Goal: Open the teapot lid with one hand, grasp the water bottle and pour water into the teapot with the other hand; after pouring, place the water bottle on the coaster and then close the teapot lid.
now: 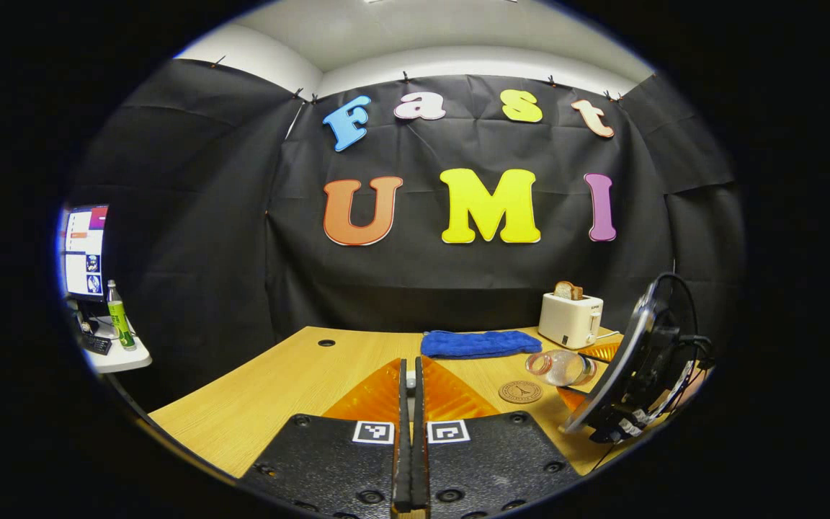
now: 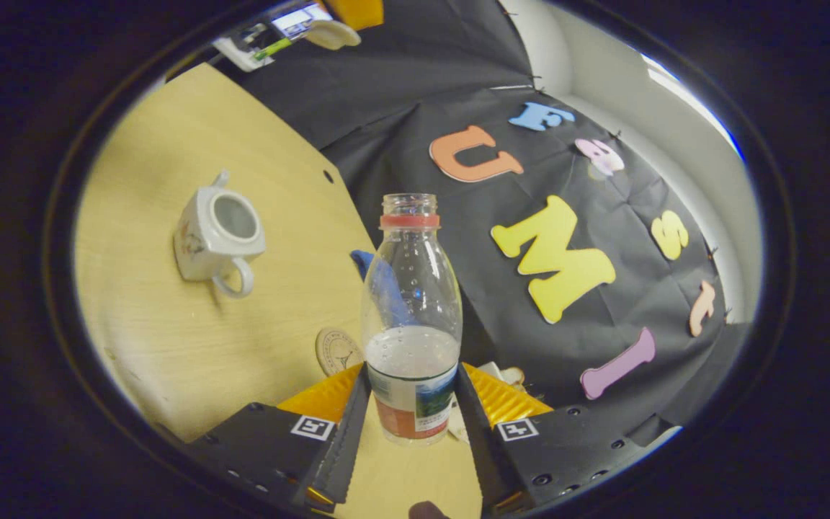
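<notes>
Right tool (image 2: 410,404) clamped on water bottle (image 2: 411,317), tilted toward lidless teapot (image 2: 217,234) at left of frame for pouring. Left tool (image 1: 410,432) closed, apparently empty.

White teapot (image 2: 217,238); clear water bottle (image 2: 412,310), red neck ring; blue cloth (image 1: 474,344).

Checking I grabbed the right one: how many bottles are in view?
2. The clear water bottle is held in the right tool; a green bottle stands on the side desk. Others may be hidden.
</notes>
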`<move>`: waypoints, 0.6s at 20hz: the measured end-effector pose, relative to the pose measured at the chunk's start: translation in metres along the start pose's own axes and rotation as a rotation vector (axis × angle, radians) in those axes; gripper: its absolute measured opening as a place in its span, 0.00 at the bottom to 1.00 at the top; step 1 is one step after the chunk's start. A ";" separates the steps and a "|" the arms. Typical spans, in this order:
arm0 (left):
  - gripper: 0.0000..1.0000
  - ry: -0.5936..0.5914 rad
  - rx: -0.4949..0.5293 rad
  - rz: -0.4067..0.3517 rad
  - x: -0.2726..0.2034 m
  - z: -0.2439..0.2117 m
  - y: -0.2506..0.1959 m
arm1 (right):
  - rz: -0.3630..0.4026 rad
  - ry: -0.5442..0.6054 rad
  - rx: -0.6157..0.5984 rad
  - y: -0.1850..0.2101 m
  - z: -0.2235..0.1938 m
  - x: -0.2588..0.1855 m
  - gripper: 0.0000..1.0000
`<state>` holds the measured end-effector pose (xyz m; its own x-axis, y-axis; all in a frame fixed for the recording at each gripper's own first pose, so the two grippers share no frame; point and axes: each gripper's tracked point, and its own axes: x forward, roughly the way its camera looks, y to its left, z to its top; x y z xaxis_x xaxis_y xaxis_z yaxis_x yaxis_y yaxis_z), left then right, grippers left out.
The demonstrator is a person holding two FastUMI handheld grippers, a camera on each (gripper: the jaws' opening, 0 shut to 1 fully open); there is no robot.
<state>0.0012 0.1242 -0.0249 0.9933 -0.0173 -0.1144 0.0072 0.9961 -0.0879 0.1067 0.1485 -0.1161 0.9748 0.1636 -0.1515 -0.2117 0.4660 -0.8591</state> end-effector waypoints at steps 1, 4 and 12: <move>0.03 0.002 -0.001 0.001 0.000 -0.001 0.001 | -0.011 -0.008 -0.046 0.001 0.003 0.001 0.67; 0.03 0.011 0.003 0.006 0.001 -0.004 0.006 | -0.028 -0.040 -0.149 0.006 0.008 0.006 0.67; 0.03 0.021 -0.004 0.016 -0.001 -0.008 0.014 | -0.050 -0.089 -0.333 0.012 0.018 0.004 0.67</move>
<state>-0.0003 0.1377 -0.0337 0.9907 -0.0034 -0.1364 -0.0089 0.9959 -0.0896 0.1071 0.1700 -0.1182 0.9704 0.2298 -0.0747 -0.1153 0.1686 -0.9789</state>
